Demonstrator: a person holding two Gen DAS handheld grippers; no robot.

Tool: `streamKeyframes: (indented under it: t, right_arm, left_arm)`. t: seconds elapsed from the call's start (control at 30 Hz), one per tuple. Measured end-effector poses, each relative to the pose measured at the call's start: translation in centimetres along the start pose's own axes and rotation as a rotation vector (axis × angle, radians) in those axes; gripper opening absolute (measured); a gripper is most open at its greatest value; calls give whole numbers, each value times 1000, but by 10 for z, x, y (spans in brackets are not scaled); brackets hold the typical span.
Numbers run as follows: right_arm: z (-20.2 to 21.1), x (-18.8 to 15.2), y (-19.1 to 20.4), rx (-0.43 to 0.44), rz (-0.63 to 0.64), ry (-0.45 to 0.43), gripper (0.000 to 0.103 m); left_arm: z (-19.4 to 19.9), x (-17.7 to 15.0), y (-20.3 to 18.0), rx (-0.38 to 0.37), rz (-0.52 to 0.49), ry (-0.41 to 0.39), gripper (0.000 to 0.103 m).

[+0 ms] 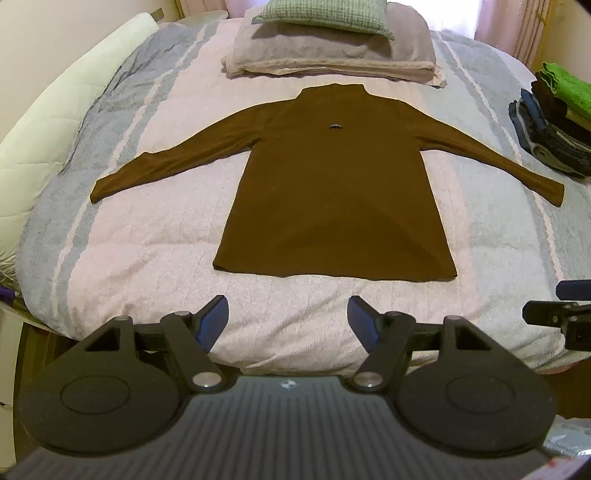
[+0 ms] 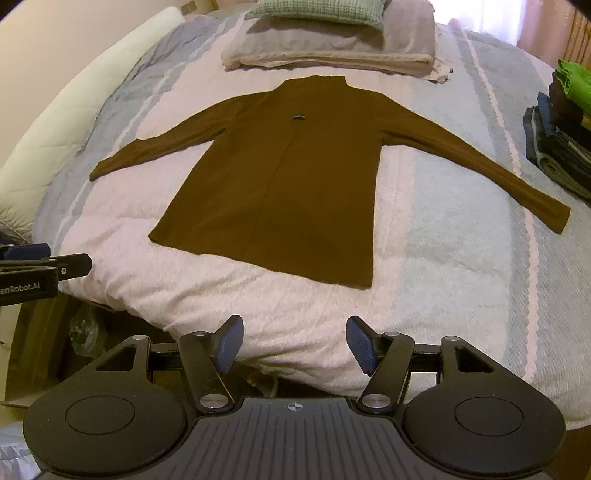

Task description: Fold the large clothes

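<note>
A brown top (image 1: 332,192) is lying flat on the bed (image 1: 147,258), spread out with its collar at the far end and its hem at the near end. Both sleeves are stretching outward and toward the near side, one to the left and one to the right. A small dark tag (image 1: 334,126) is sitting on its chest just below the collar.

The left gripper (image 1: 288,319) is hovering over the near edge of the bed, its jaws standing apart with nothing between them; only bedspread is showing in the gap. The top's hem is lying just beyond its fingertips, not touching them, and roughly centred ahead of it.

The right gripper (image 2: 295,343) is likewise hanging over the near edge, released and empty. From its view the top (image 2: 291,184) is lying ahead and slightly to the left, the hem's right corner being the nearest part, still apart from the pads. The left gripper (image 2: 44,264) is showing at that view's left edge, beside the bed.

Beyond the collar, a folded blanket (image 1: 332,55) is lying with a green pillow (image 1: 325,14) on it. At the far right, a stack of folded clothes (image 1: 554,122) is resting on the bed, well apart from the top.
</note>
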State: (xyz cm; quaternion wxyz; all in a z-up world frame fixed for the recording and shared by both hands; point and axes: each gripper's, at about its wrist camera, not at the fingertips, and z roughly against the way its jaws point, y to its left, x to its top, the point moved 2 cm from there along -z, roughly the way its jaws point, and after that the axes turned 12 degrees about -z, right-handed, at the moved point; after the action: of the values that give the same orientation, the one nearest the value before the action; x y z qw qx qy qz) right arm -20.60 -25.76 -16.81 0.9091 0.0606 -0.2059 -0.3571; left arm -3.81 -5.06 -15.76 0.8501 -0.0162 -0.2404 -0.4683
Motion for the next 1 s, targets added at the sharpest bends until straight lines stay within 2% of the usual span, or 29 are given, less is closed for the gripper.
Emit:
streamKeyframes:
  t: [0.13, 0.23, 0.3, 0.47, 0.6, 0.77, 0.9, 1.0]
  right_arm:
    - [-16, 13, -1, -5, -24, 16, 59]
    - [-31, 34, -7, -24, -73, -29, 59]
    - [-44, 53, -15, -46, -117, -56, 59]
    - [-91, 112, -28, -111, -247, -56, 59]
    - [-140, 161, -29, -171, -334, -62, 59]
    - [-205, 209, -25, -246, -399, -69, 59]
    - [-246, 227, -24, -312, -373, -58, 59]
    - [-271, 231, -26, -365, -352, -37, 59]
  left_arm:
    - [-16, 4, 15, -35, 34, -10, 71]
    - [-42, 6, 50, -73, 134, -36, 71]
    - [-67, 7, 88, -90, 247, -55, 71]
    - [-143, 8, 197, -104, 553, -129, 70]
    - [-231, 16, 287, -55, 725, -164, 69]
    - [-331, 29, 398, 36, 887, -194, 68]
    - [-383, 28, 462, 99, 1006, -219, 68]
    - [-413, 20, 488, 118, 1094, -223, 68]
